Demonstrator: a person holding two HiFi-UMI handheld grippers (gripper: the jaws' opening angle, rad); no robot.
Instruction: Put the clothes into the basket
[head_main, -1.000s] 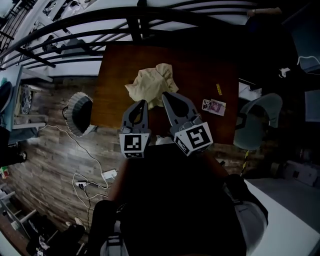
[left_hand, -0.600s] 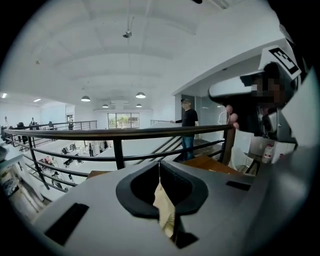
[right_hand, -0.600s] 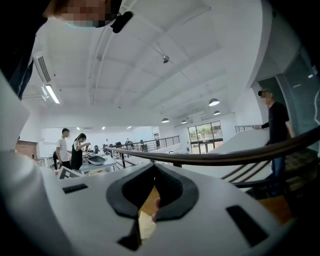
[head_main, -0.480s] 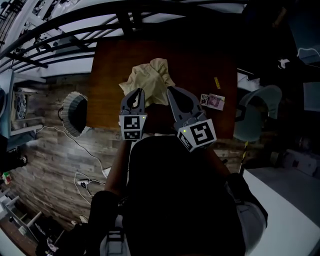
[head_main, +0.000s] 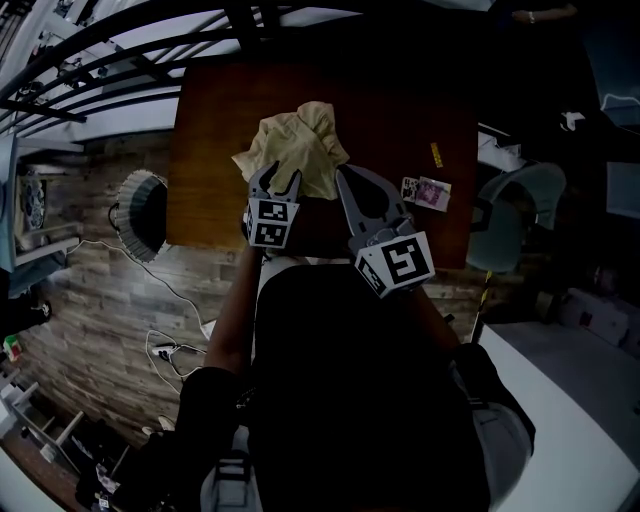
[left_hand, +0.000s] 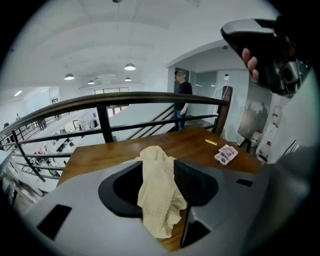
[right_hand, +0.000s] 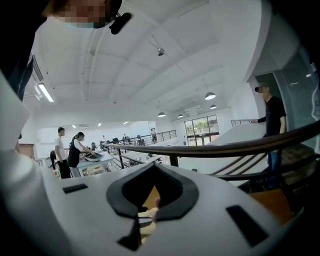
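Note:
A crumpled cream cloth (head_main: 293, 150) lies on the brown table (head_main: 400, 120). My left gripper (head_main: 277, 180) is at the cloth's near edge. Its jaws have just been opening and stand apart. In the left gripper view the cloth (left_hand: 157, 195) shows in the gap of the left gripper (left_hand: 159, 167), with no pad pressing on it. My right gripper (head_main: 347, 178) hovers beside the cloth's right side, shut and empty. In the right gripper view a bit of cream cloth (right_hand: 145, 217) shows below the right gripper (right_hand: 152, 167). The round basket (head_main: 140, 213) stands on the wooden floor, left of the table.
A small printed packet (head_main: 427, 190) and a yellow strip (head_main: 437, 153) lie on the table's right part. A dark railing (head_main: 120, 70) runs behind the table. A pale chair (head_main: 510, 225) stands at the right. Cables (head_main: 170, 350) lie on the floor. A person (left_hand: 182, 97) stands beyond the table.
My left gripper has come forward and down to the cloth's near edge, and its jaws have opened. The right gripper has edged slightly forward, still shut.

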